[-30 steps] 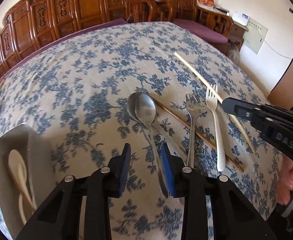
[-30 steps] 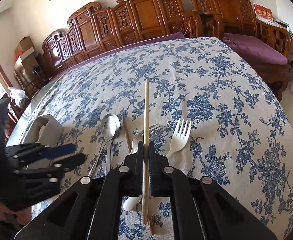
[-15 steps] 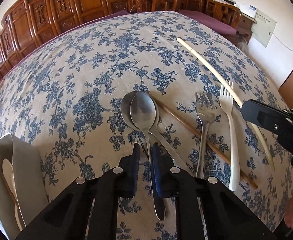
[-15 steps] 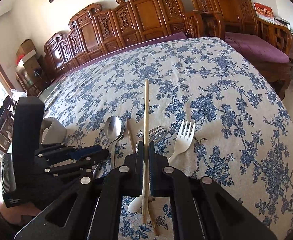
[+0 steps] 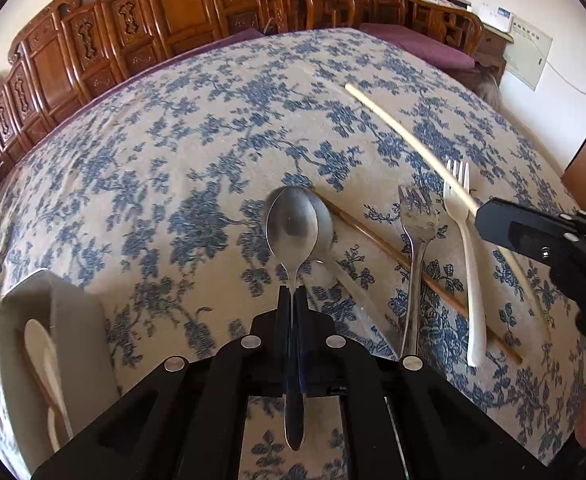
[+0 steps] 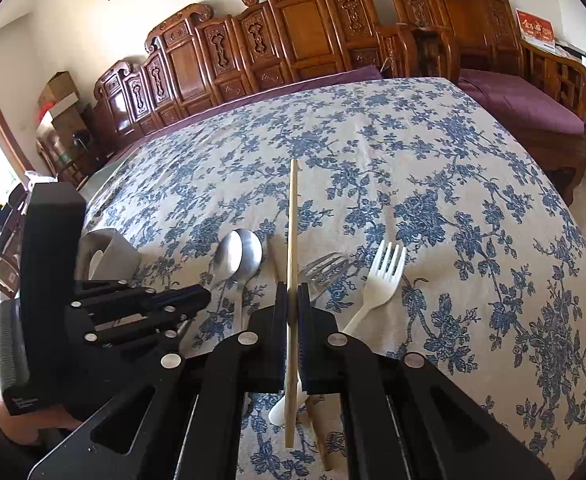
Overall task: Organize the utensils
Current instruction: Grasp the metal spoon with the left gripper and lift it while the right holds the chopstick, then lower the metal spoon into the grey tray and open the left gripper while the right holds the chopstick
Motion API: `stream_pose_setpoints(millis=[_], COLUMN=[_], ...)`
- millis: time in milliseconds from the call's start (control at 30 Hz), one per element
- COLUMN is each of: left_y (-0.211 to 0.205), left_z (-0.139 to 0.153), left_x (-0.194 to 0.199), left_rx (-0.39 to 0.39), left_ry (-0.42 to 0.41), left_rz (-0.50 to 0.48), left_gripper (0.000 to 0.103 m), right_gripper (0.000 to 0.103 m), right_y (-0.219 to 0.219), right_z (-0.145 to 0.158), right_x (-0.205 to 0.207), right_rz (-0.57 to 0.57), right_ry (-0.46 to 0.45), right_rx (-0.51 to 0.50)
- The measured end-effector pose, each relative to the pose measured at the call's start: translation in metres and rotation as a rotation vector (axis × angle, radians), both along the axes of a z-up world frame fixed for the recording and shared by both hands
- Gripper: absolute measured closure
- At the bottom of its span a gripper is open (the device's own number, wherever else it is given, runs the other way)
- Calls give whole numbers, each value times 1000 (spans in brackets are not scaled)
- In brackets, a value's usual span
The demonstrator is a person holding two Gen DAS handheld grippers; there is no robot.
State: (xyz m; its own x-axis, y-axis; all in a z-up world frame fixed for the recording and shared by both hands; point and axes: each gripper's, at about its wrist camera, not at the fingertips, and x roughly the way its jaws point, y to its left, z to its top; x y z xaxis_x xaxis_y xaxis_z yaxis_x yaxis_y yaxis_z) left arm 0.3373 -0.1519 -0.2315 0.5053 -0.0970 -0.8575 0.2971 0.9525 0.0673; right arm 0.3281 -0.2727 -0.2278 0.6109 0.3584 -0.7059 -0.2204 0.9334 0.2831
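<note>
Spoon (image 5: pixel 291 236): steel, pinched by its handle in the left gripper (image 5: pixel 292 300), jaws closed tight on it, bowl pointing forward, lifted just above the cloth.
Second spoon (image 5: pixel 325 224): flat on the table (image 5: pixel 173 140), bowl partly hidden under the held one.
Pale chopstick (image 6: pixel 292 240): clamped in the right gripper (image 6: pixel 292 296), jaws shut on its middle, both ends sticking out.
Dark chopstick (image 5: pixel 393 256): lying diagonally on the cloth under the forks.
Metal fork (image 5: pixel 417 240): on the cloth, just right of the spoons.
White plastic fork (image 5: pixel 469 264): beside the metal fork, crossing the dark chopstick.
Grey container (image 5: pixel 57 320): left edge of table, pale spoon (image 5: pixel 41 352) inside.
Surroundings: carved wooden chairs (image 6: pixel 293 48) along the far side.
</note>
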Motion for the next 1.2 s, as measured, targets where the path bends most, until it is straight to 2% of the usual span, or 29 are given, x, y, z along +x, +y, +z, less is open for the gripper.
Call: stream_pose_setpoints(millis=[367,733,1200], left_y=[32,67,115], left_z=[43,72,89], left_x=[-27,-54,-76], left_rx=[-28,-50,-77], left_ry=[-72,-123,-159], left_rz=[21,49,107], left_gripper=[101,101,101], right_gripper=[97,97,97], right_y=[24,56,90], right_z=[9,21,33], right_x=[-10,-26,-44], right_rz=[56,130,214], right_ry=[-28,-59,-95], right_rx=[-24,-25,-33])
